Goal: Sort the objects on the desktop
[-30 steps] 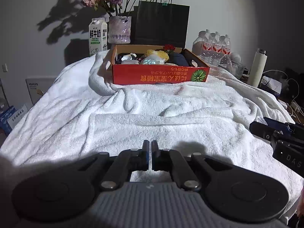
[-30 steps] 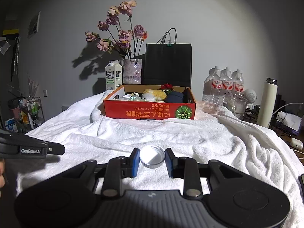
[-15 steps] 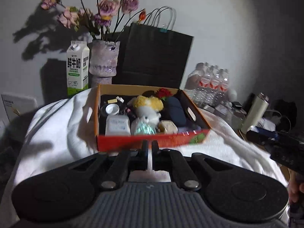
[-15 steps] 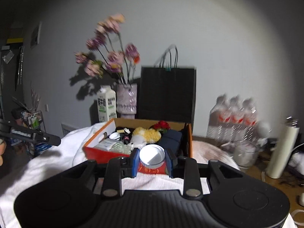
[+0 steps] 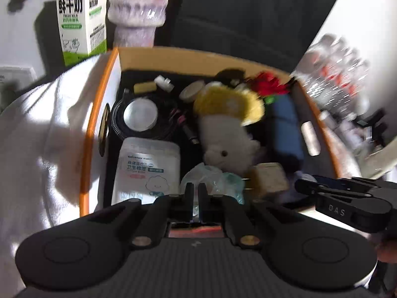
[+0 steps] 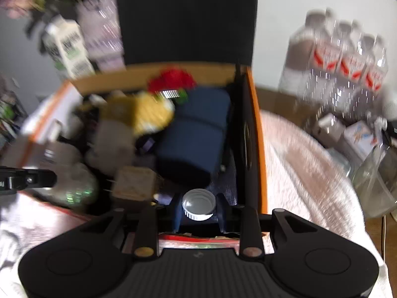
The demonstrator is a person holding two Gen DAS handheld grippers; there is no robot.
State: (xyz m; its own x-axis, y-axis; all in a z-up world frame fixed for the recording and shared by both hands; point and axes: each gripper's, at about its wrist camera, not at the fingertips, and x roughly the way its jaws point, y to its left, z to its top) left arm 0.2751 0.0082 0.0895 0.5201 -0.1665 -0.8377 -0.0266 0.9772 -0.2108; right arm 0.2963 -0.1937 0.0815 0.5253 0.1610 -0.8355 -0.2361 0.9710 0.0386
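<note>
On the white towel point(image 5: 49, 129), the orange box point(image 5: 88, 149) is now reached; a second ago both grippers were held back. The white cap point(image 6: 198, 204) is pinched by the right gripper point(image 6: 198, 208) over the near right corner, ready for release. The left gripper point(image 5: 194, 198) is pressed together, empty.

box point(image 5: 87, 134): one
milk carton point(image 5: 82, 15): one
plush toy point(image 5: 227, 146): one
white cap point(image 6: 198, 204): one
black bag point(image 6: 186, 17): one
vase point(image 5: 139, 7): one

Milk carton point(image 5: 82, 17) and vase point(image 5: 139, 7) stand behind the box point(image 5: 89, 134).
</note>
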